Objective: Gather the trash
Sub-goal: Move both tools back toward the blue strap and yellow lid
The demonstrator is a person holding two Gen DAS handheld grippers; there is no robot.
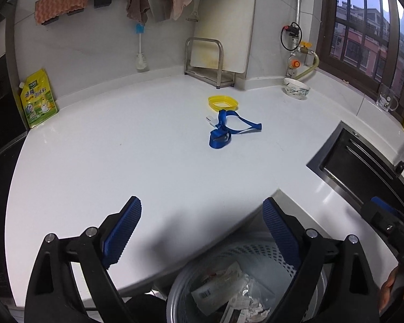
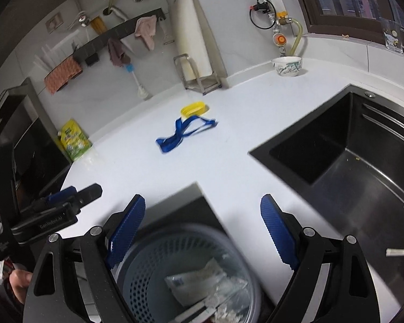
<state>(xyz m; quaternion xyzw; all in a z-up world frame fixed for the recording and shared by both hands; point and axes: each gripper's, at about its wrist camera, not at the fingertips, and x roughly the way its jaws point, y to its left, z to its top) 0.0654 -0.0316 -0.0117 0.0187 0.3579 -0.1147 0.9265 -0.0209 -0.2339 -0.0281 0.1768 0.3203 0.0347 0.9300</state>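
Blue strap (image 1: 230, 129) and a yellow lid (image 1: 223, 102) are the likely trash left on the white counter (image 1: 121, 148), lying near each other at mid-counter, far from both grippers, with a small white scrap (image 1: 211, 120) touching the strap on its left. Going left to right, the risks as I judge them: the yellow-green pouch (image 1: 37, 99) standing at the far left could be taken for trash by mistake; the limp strap may slip through or trail from the pads if pinched at one loop only; the lid is low and flat, so the pads could skid over it and push it toward the metal rack (image 1: 207, 62); and anything carried back could miss the perforated bin (image 1: 229, 282), which sits below the counter's near edge, or fall into the dark sink (image 2: 350, 161) at right. The left gripper (image 1: 202, 231) points downward over the counter edge, its fingers spread wide with nothing between them. The right gripper (image 2: 202, 231) hangs just to its right above the bin, angled down likewise, fingers apart and empty.
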